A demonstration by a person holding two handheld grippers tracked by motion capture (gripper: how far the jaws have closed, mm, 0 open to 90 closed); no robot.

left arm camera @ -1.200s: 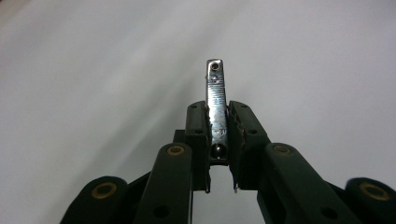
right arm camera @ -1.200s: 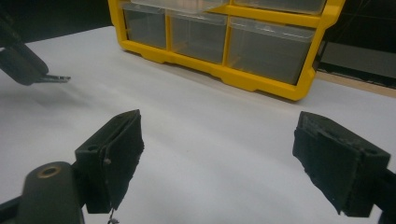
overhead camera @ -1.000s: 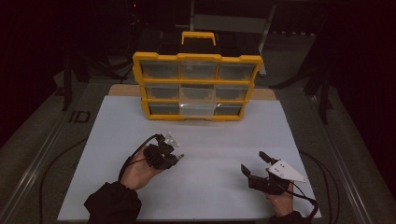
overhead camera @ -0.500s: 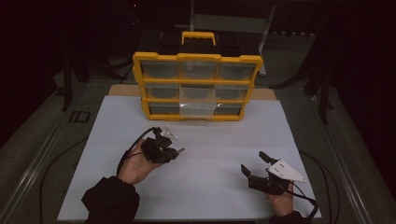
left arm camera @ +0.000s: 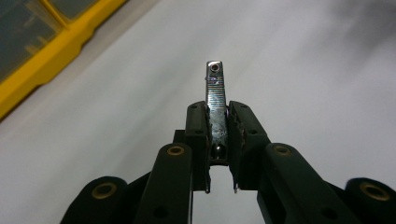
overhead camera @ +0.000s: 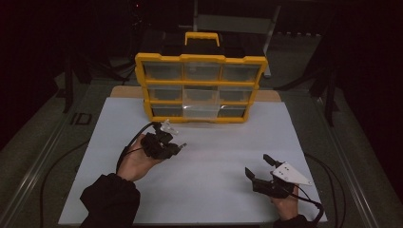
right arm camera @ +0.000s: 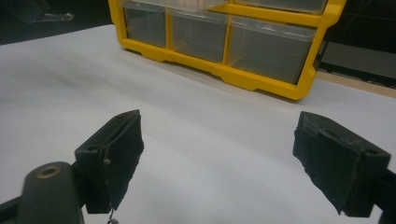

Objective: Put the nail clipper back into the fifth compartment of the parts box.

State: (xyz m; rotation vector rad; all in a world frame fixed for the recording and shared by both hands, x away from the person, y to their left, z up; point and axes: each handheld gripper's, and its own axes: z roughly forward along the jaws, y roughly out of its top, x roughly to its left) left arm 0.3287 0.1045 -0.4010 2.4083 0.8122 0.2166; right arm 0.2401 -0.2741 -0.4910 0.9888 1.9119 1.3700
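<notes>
Left gripper point(left arm camera: 217, 116) clamped a metal strip point(left arm camera: 215, 93) above open mat point(overhead camera: 214, 156), right gripper point(right arm camera: 219, 154) jaws wide apart near front edge, organizer point(overhead camera: 199, 88) at back.

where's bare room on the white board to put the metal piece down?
Bare board between the left hand-held gripper, shut on the metal piece, and the open right hand-held gripper. More along the near edge between the sleeves. The strip just before the yellow drawer organizer is tightest.
</notes>
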